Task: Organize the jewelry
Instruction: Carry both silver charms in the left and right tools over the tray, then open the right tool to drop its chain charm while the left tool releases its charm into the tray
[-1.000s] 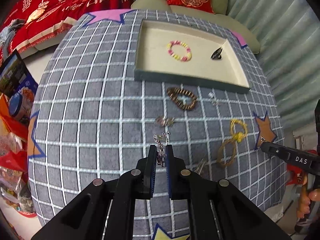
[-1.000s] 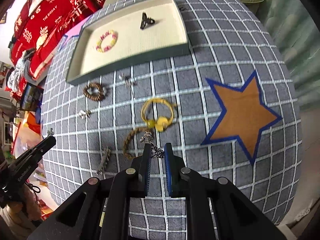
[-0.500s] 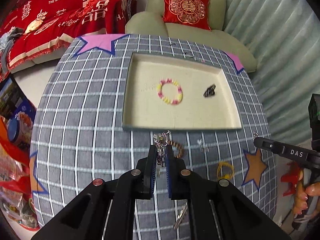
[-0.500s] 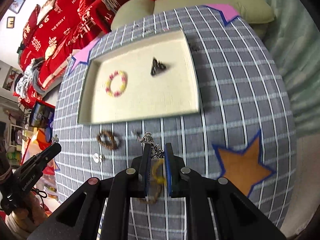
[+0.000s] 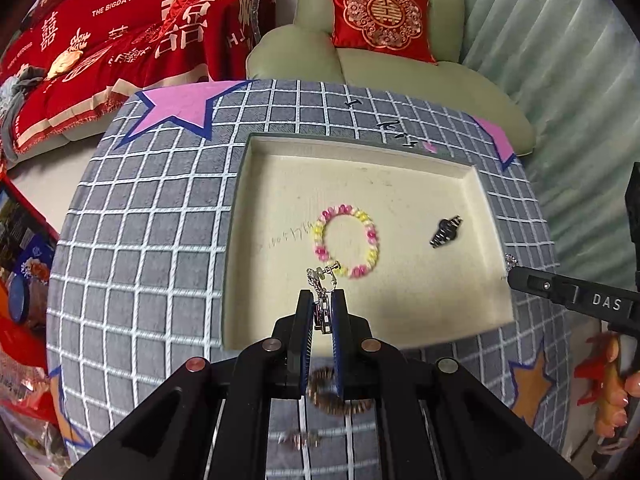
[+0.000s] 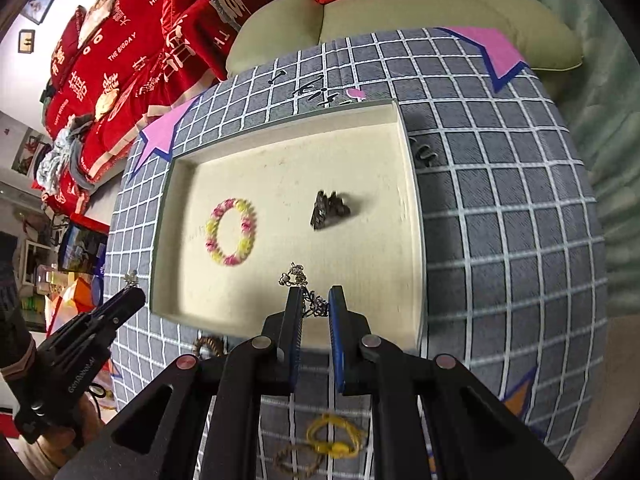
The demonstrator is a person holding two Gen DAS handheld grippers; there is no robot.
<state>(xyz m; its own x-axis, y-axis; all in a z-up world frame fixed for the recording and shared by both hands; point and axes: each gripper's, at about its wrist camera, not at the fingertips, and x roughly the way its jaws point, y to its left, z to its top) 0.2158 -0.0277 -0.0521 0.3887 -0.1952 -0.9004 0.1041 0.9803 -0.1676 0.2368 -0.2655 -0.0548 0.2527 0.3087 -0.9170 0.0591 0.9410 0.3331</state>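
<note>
My left tool (image 5: 323, 312) is clamped on a silver clip earring (image 5: 322, 280), hanging over the near edge of the cream tray (image 5: 256, 152). My right tool (image 6: 314, 308) pinches a second silver earring (image 6: 298, 280), also above the tray's near edge. Inside the tray lie 1 pink-and-yellow bead bracelet (image 5: 347, 240) and 1 dark watch (image 5: 446, 232). A brown bead bracelet (image 5: 336, 398) and a yellow cord bracelet (image 6: 334, 438) rest on the counter (image 5: 140, 220) near its front edge.
</note>
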